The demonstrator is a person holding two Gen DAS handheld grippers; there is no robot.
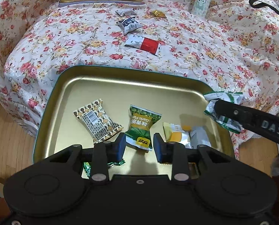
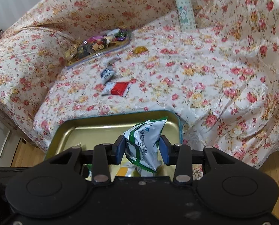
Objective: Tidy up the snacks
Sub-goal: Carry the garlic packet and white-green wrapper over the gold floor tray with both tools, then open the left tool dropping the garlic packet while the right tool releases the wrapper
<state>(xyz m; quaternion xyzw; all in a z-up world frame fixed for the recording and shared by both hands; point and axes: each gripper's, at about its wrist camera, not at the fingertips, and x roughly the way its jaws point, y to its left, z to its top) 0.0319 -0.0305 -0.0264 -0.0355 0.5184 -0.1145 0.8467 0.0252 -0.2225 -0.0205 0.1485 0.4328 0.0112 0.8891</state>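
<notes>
The right gripper (image 2: 142,149) is clamped on a white-and-green snack packet (image 2: 147,142), both blue pads pressing its sides, and the packet stands roughly on end between them, its long axis running up and away from the tongs toward the far rim of the gold tray (image 2: 94,129). From the left wrist view the same packet (image 1: 222,108) hangs just over the tray's right edge (image 1: 207,91), so the drop point lies below and slightly inward (toward the tray's middle, to the left in that view). That is the relation the release seems to turn on: the packet needs to clear the rim before the jaws part.

The left gripper (image 1: 138,146) hovers low over the tray with its jaws standing apart; the green garlic-flavour packet (image 1: 142,129) lies on the tray floor beneath the gap, apparently untouched. A patterned brown packet (image 1: 98,121) lies to its left, a yellow-and-silver one (image 1: 177,134) to its right
</notes>
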